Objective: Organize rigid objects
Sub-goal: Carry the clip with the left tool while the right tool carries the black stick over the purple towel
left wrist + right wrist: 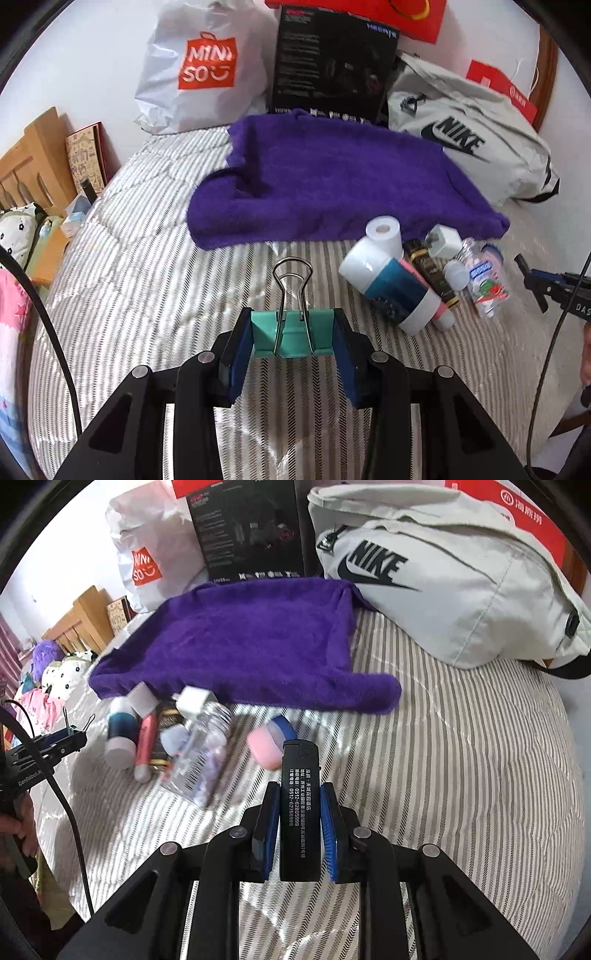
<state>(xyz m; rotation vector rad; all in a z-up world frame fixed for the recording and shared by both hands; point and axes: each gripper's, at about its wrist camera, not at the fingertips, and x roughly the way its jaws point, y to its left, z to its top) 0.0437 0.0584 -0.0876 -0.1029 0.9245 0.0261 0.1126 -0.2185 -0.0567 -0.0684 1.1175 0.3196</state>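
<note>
Several small items [424,273] clustered beside purple towel [332,177], Nike bag [443,590] behind

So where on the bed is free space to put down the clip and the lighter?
Bare striped quilt lies right of the pink case, below the Nike bag. More lies left of the white-blue tube. Crowded: the cluster under the purple towel.

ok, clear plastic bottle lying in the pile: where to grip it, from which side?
Grip the clear bottle across its mid-body, coming from above. It lies on its side on the striped bedcover, with the white charger at its far end and a dark tube close alongside, so side access looks cramped.
</note>
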